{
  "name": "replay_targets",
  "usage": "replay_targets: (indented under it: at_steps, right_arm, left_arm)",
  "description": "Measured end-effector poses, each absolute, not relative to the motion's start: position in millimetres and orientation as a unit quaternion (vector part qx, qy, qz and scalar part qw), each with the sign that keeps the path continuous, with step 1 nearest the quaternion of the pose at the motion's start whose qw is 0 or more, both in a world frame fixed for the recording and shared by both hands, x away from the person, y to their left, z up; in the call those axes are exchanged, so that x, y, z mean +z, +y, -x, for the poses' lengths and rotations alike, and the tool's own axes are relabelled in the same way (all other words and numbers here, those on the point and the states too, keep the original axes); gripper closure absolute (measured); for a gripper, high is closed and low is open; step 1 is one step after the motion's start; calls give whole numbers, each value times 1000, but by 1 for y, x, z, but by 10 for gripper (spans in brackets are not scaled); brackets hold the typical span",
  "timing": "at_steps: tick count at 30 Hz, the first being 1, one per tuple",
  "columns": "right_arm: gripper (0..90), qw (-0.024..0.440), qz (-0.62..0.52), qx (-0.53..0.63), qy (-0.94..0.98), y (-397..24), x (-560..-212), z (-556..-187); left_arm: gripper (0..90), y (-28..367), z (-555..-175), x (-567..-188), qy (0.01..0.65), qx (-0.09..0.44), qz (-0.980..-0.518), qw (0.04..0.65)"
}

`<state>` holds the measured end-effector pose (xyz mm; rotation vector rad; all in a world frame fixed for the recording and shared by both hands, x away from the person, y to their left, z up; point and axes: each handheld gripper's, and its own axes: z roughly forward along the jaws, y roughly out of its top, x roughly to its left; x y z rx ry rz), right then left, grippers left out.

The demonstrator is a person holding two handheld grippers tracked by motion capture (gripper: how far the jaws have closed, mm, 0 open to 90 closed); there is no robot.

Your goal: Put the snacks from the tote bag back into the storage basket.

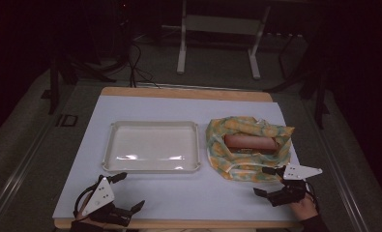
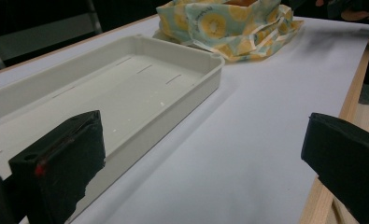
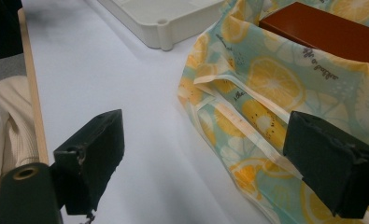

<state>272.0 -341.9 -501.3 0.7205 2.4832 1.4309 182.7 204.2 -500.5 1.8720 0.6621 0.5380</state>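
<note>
A lemon-print cloth bag (image 1: 246, 147) lies open on the white table sheet at the right, with a red-brown box (image 1: 250, 142) inside it. A cream tray (image 1: 152, 166) sits left of the bag. My left gripper (image 1: 129, 191) is open near the front left edge, nothing between its jaws; its own view looks over the tray (image 2: 191, 88) toward the bag (image 2: 229, 23). My right gripper (image 1: 265, 181) is open by the bag's front edge. In its view one jaw stands over the bag's cloth (image 3: 266, 88), the other over bare sheet, and the box (image 3: 327, 30) lies beyond.
The wooden table edge (image 1: 179, 224) runs along the front. A white metal stand (image 1: 217, 38) and cables are on the floor behind the table. A cream sleeve (image 3: 4, 126) shows at the left of the right gripper view.
</note>
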Motion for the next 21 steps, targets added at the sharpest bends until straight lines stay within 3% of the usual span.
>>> replay_targets:
  at_steps: [9, 21]
  right_arm:
    - [131, 94, -229, 464, 850, -343, -497, -272]
    - [137, 94, -189, 438, 874, -335, -487, -268]
  left_arm:
    - [0, 212, -178, -500, 295, 236, -765, 522]
    - [0, 205, -173, -500, 283, 226, -786, 502]
